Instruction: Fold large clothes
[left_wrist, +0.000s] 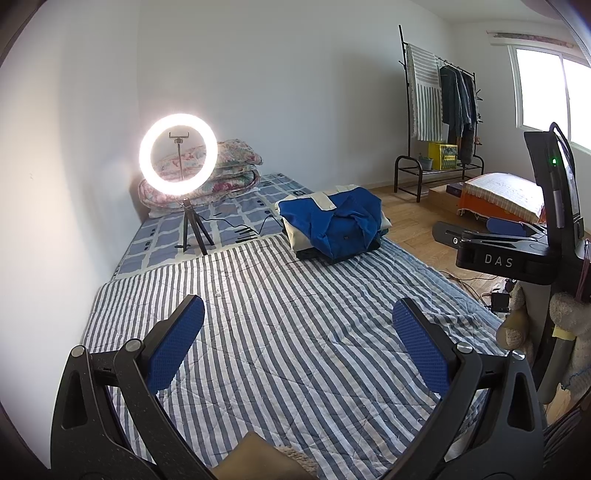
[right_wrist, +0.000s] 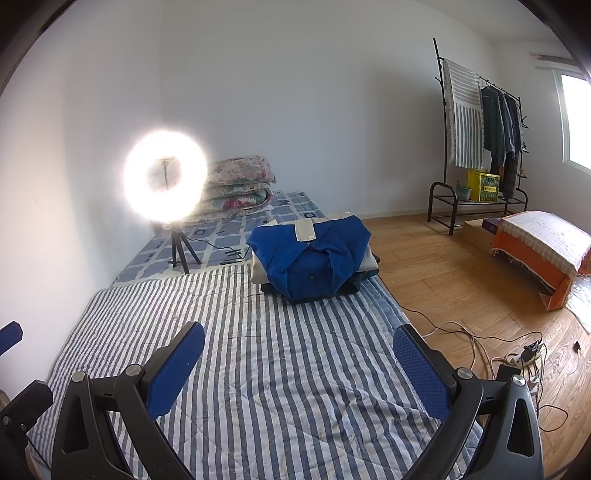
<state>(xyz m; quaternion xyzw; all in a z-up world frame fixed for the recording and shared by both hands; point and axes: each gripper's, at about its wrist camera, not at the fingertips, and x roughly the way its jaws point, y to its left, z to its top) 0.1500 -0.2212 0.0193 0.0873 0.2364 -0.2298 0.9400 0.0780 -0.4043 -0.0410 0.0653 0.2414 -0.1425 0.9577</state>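
A folded blue and cream garment (left_wrist: 334, 225) lies on top of a small pile of folded clothes at the far right edge of the striped bedspread (left_wrist: 280, 325); it also shows in the right wrist view (right_wrist: 314, 254). My left gripper (left_wrist: 297, 339) is open and empty, held above the bare striped bedspread, well short of the pile. My right gripper (right_wrist: 299, 369) is open and empty too, above the same bedspread (right_wrist: 258, 369). In the left wrist view the right gripper's body (left_wrist: 517, 243) shows at the right edge.
A lit ring light on a tripod (left_wrist: 178, 155) stands on the bed at the back left, with folded floral quilts (left_wrist: 229, 166) behind. A clothes rack (right_wrist: 480, 140) and an orange-covered box (right_wrist: 543, 251) stand on the wooden floor, with cables (right_wrist: 517, 354) beside the bed.
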